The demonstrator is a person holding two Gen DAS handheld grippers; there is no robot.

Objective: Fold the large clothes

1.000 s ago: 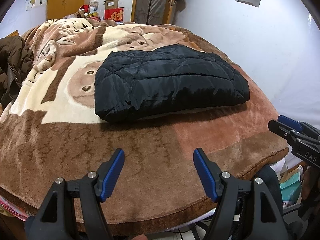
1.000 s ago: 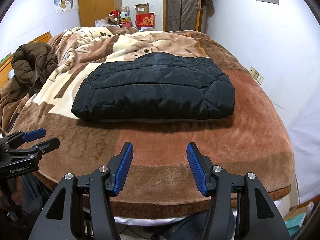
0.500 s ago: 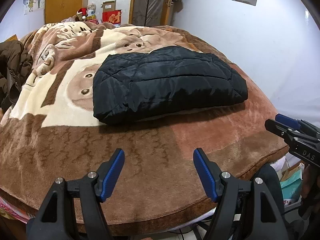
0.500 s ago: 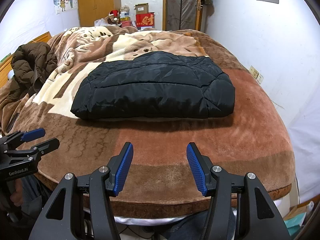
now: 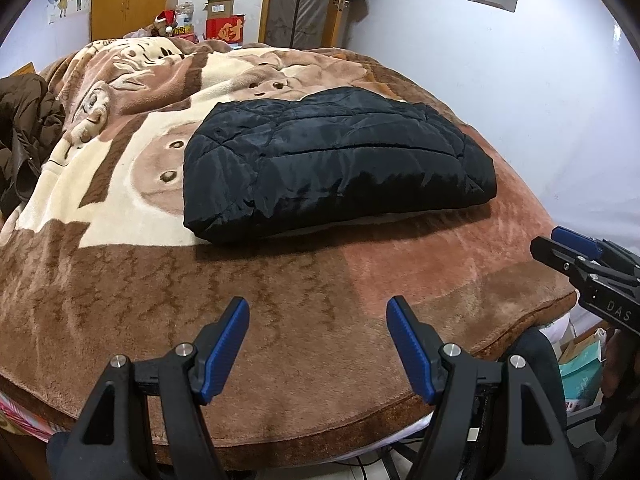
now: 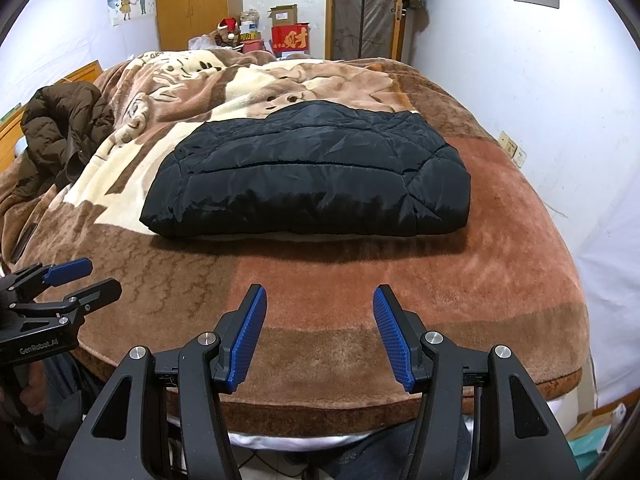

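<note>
A black quilted jacket (image 5: 332, 160) (image 6: 308, 172) lies folded into a thick rectangle in the middle of the bed. My left gripper (image 5: 318, 312) hovers open over the bed's near edge, well short of the jacket, nothing between its blue pads. My right gripper (image 6: 320, 300) is likewise open and empty above the near edge. Each gripper shows in the other's view: the right gripper (image 5: 576, 256) at the right side, the left gripper (image 6: 72, 280) at the lower left, held by a hand.
A brown and cream plush blanket (image 6: 440, 280) covers the bed. A dark brown puffer coat (image 6: 60, 128) is heaped at the left side. A white wall (image 6: 540, 80) runs close along the right. Boxes (image 6: 290, 36) and a wardrobe stand beyond the far end.
</note>
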